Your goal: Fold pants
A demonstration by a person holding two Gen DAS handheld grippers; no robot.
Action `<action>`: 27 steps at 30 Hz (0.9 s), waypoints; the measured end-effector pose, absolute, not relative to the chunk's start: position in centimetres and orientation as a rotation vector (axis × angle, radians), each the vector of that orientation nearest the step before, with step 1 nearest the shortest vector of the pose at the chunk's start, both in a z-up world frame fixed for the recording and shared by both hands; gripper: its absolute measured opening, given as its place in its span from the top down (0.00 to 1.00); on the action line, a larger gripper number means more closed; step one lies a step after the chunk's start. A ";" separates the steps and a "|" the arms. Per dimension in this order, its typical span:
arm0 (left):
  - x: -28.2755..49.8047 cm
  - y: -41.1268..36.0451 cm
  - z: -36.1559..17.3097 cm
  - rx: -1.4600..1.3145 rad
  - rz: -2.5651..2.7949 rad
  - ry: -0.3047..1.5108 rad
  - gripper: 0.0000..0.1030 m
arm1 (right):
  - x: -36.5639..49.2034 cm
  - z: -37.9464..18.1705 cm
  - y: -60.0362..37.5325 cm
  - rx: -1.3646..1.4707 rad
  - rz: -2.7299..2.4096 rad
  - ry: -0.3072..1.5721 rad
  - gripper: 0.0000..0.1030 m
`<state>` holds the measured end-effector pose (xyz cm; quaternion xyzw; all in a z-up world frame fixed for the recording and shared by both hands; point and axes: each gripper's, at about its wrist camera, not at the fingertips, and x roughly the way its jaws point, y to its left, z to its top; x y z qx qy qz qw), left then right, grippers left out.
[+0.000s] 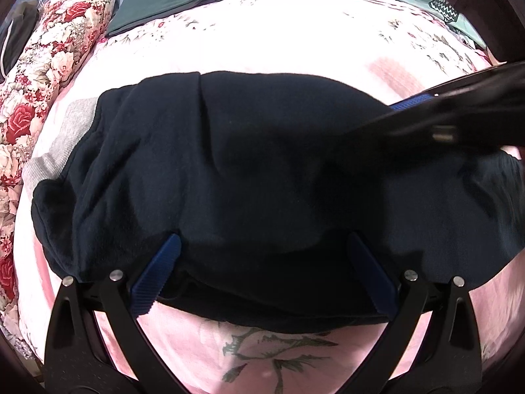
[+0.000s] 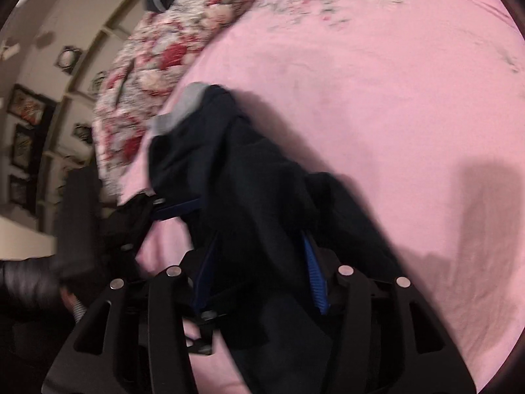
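Observation:
Dark navy pants (image 1: 229,170) lie bunched on the pink bedsheet (image 1: 295,39), with a grey lining patch (image 1: 62,138) showing at their left end. My left gripper (image 1: 262,246) has its blue fingers (image 1: 157,272) wide apart, and the near edge of the pants lies over and between them. My right gripper (image 2: 262,256) has pants cloth (image 2: 262,190) draped between its blue fingers (image 2: 315,279); the view is blurred. The right gripper also reaches in over the pants from the right in the left wrist view (image 1: 459,115). The left gripper shows at the left in the right wrist view (image 2: 157,210).
A floral quilt (image 1: 55,65) lies rolled along the left side of the bed. Folded green garments (image 1: 170,0) lie at the far end. A wall with framed pictures (image 2: 26,108) stands beyond the quilt.

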<state>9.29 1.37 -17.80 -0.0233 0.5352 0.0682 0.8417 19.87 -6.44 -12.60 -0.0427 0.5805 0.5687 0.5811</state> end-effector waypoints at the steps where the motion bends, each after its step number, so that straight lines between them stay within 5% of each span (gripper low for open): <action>1: 9.3 1.4 -17.8 -0.049 0.145 1.129 0.02 | 19.8 -12.3 -6.5 -0.104 1.342 1.348 0.50; 27: 8.5 0.8 -17.6 -0.043 0.140 1.095 0.02 | 19.7 -12.3 -6.2 -0.132 1.382 1.397 0.42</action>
